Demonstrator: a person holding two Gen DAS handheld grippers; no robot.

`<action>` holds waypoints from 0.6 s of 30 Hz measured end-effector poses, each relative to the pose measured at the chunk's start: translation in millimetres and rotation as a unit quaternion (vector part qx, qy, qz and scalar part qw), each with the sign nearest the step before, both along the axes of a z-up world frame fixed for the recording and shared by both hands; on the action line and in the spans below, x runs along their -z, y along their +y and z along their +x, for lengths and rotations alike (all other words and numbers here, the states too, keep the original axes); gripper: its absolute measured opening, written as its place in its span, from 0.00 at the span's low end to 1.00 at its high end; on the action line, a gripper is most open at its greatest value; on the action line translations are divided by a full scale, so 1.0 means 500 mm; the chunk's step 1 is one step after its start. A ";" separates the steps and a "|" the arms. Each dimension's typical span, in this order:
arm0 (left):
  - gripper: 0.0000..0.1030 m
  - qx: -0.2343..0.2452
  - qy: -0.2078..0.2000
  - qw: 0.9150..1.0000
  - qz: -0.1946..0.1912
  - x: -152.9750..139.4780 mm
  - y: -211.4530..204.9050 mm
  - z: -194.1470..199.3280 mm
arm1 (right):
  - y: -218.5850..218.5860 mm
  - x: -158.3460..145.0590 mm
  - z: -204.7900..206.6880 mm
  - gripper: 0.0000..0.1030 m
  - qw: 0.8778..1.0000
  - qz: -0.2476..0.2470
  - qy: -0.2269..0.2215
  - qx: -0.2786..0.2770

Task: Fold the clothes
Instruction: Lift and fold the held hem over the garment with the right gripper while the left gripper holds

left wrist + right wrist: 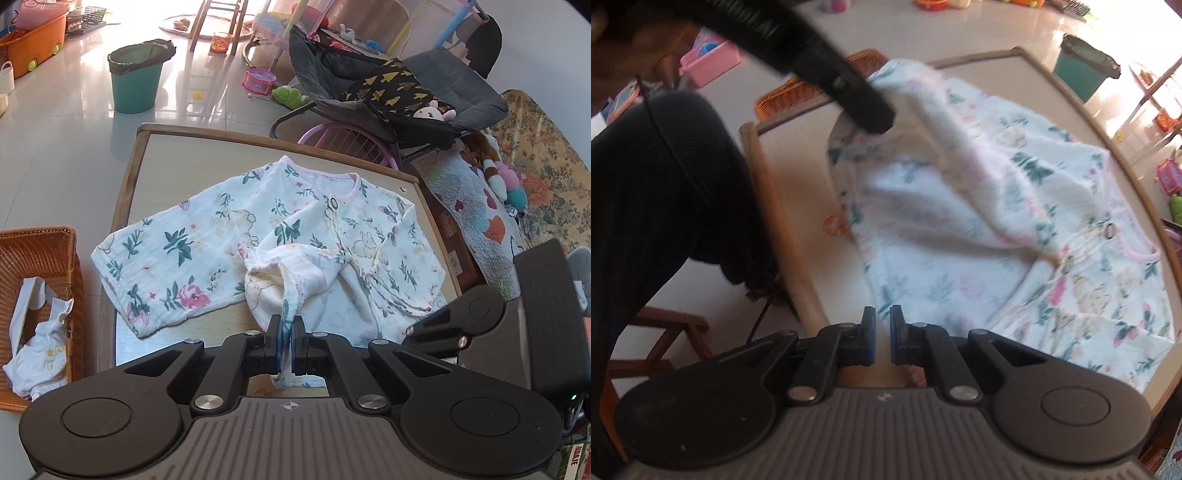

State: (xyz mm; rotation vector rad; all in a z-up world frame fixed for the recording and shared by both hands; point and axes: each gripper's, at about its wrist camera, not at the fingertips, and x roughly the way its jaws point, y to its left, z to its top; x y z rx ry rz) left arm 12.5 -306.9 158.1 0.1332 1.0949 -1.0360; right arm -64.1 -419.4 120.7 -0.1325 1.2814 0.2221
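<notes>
Pinching a raised fold of the floral garment, spread ahead on the surface, the left claw was clamped; a wicker basket was seen leftward, while the right claw was nearly closed, empty.

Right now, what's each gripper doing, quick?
Left gripper: shut on the hem of the floral top, lifting it.
Right gripper: nearly shut, nothing between its pads, beside the top.

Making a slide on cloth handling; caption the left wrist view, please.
Left gripper with jaws shut on a lifted edge of the floral baby top spread on the table.
</notes>
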 end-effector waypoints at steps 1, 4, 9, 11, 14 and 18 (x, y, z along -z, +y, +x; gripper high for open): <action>0.04 -0.001 0.001 1.000 -0.001 0.000 0.001 0.001 | -0.003 0.003 0.004 0.08 1.000 -0.001 0.001 0.003; 0.04 -0.005 0.004 1.000 -0.005 -0.001 0.003 0.003 | -0.009 0.017 0.017 0.08 1.000 -0.006 0.004 0.021; 0.04 -0.007 0.004 1.000 -0.014 -0.010 0.004 0.008 | -0.013 0.038 0.028 0.08 0.998 0.023 0.013 0.059; 0.04 -0.008 0.004 1.000 -0.017 -0.015 0.005 0.010 | -0.001 0.037 0.027 0.08 0.998 0.028 0.017 0.050; 0.04 -0.009 0.005 1.000 -0.024 -0.025 0.007 0.011 | 0.013 0.037 0.026 0.08 0.999 0.033 0.023 0.036; 0.04 0.000 0.005 1.000 -0.023 -0.028 0.009 0.005 | 0.020 0.036 0.023 0.08 0.998 0.039 0.025 0.031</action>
